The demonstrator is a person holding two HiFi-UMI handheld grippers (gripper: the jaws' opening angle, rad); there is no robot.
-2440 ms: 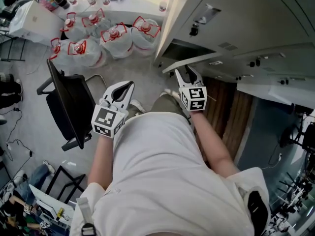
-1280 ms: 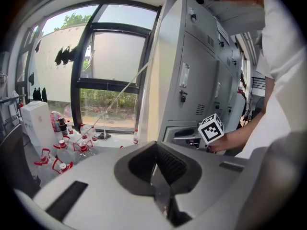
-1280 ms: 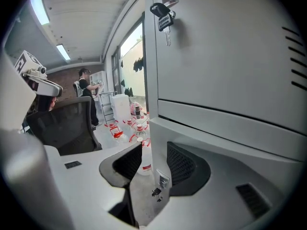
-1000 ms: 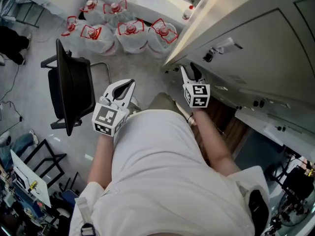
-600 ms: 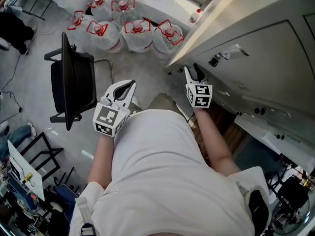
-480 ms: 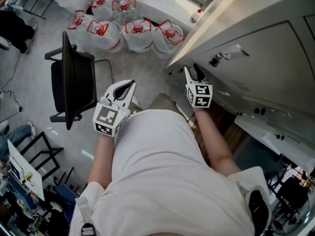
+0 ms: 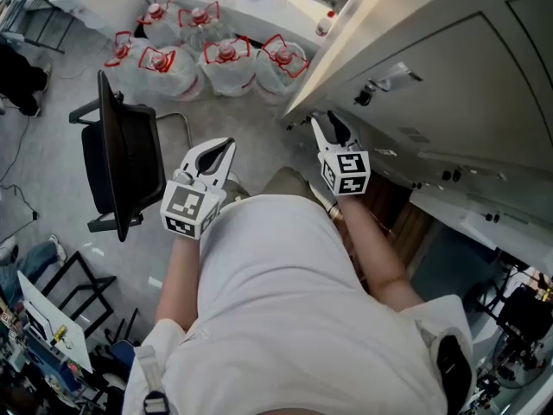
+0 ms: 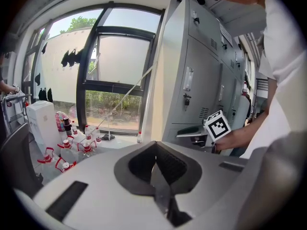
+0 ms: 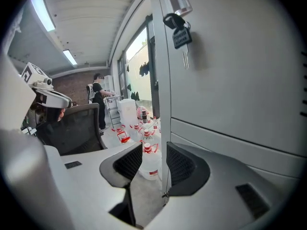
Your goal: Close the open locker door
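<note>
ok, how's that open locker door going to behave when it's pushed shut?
The locker door looks like thin painted sheet metal, so it is probably stiff and light and should swing easily. Its smooth face would likely let a grip slip. The right gripper, jaws apart at its edge, would probably do better pushing than pinching.

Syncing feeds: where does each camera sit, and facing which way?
Head view: on the head, steeply down; torso, arms, left gripper, right gripper.
Left gripper view: on that gripper, faces window and lockers; own jaws shut.
Right gripper view: on that gripper, along the locker door, its edge between open jaws.
Shared: water jugs, all three.
</note>
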